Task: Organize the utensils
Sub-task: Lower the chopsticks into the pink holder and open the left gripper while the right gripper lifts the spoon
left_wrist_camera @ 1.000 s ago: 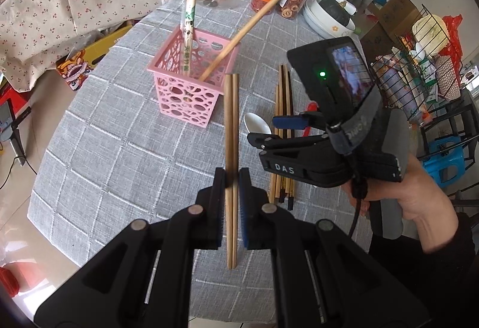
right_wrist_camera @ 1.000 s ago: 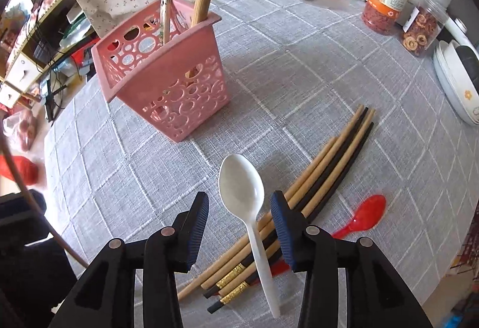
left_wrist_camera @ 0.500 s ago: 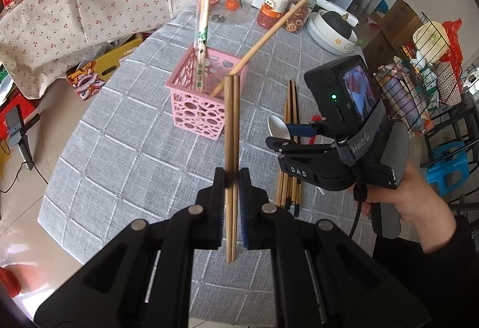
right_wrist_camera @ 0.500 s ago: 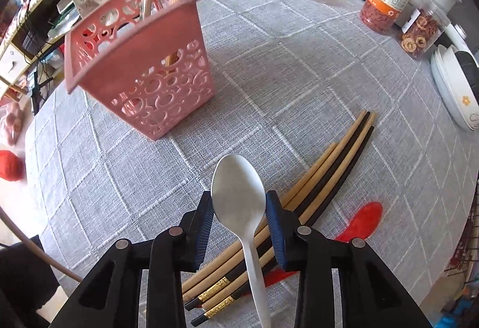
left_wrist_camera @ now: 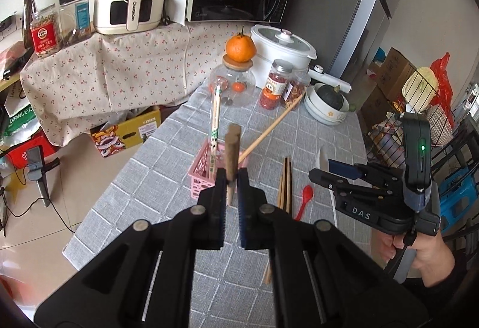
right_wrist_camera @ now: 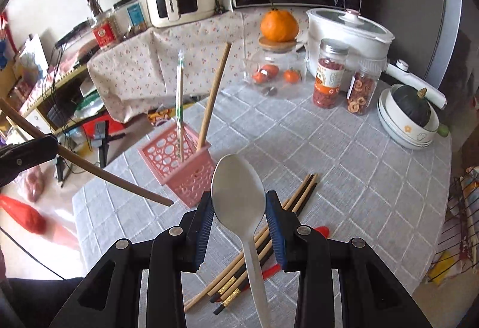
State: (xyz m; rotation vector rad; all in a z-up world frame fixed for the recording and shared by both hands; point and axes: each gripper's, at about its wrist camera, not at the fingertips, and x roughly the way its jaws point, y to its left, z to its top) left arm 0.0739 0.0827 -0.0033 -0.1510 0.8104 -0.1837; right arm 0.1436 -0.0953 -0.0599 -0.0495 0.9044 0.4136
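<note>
Your left tool (left_wrist_camera: 231, 178) is pressed together on a pair of wooden chopsticks (left_wrist_camera: 232, 148), pinching them near mid-length; in the left wrist view their long axis runs almost straight toward the lens, so you see them end-on, blunt ends up and away from the bench (left_wrist_camera: 167, 178), narrow ends just below the pads. In the right wrist view the same pair (right_wrist_camera: 89, 169) crosses the left of the frame as a long diagonal, its low end hanging free above the cloth in front of the pink basket (right_wrist_camera: 185, 166). Your right tool (right_wrist_camera: 239, 202) holds a white spoon (right_wrist_camera: 238, 193) by the sides of its bowl, the pads part-way spread to that width; the bowl points forward and up, the handle trails back toward you along the tool's midline, and the spoon is clear of the bench. Beyond both tools the pink basket stands on the grey checked cloth with two things in it: a wrapped pair of chopsticks (right_wrist_camera: 179, 106) standing nearly upright and a bare wooden stick (right_wrist_camera: 214, 97) leaning to the right. To the right of the basket, a bundle of wooden and dark chopsticks (right_wrist_camera: 269, 241) lies flat, long axes parallel and running diagonally away from you, with a red spoon (left_wrist_camera: 305, 197) just beside them. Jars, a white cooker and stacked bowls stand at the far edge.
</note>
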